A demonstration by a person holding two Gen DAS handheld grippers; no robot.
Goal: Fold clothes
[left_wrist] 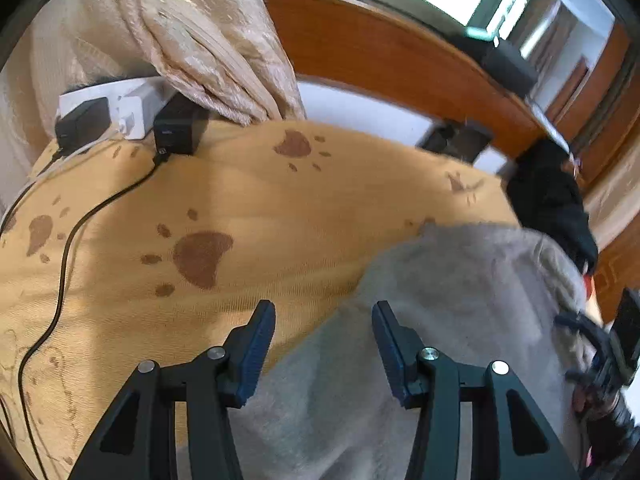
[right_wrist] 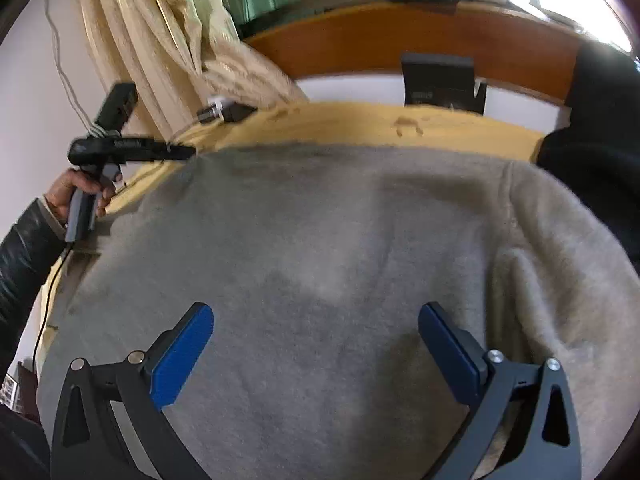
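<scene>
A grey fleece sweater (right_wrist: 320, 260) is lying spread on a bed's paw-print yellow blanket (left_wrist: 240, 208) as the left gripper (left_wrist: 323, 316) and right gripper (right_wrist: 316, 320) are hovering over it, jaws released, grasping nothing.

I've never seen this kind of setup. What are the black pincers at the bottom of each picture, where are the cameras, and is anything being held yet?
No robot here: a person holds a two-finger gripper in each hand, and each carries a fisheye camera looking along its fingers. The left gripper views the garment's edge; the right gripper views its middle. A grey sweater lies spread on a yellow paw-print blanket. The person's left hand appears in the right view. Both grippers are open above the sweater, holding nothing.
</scene>
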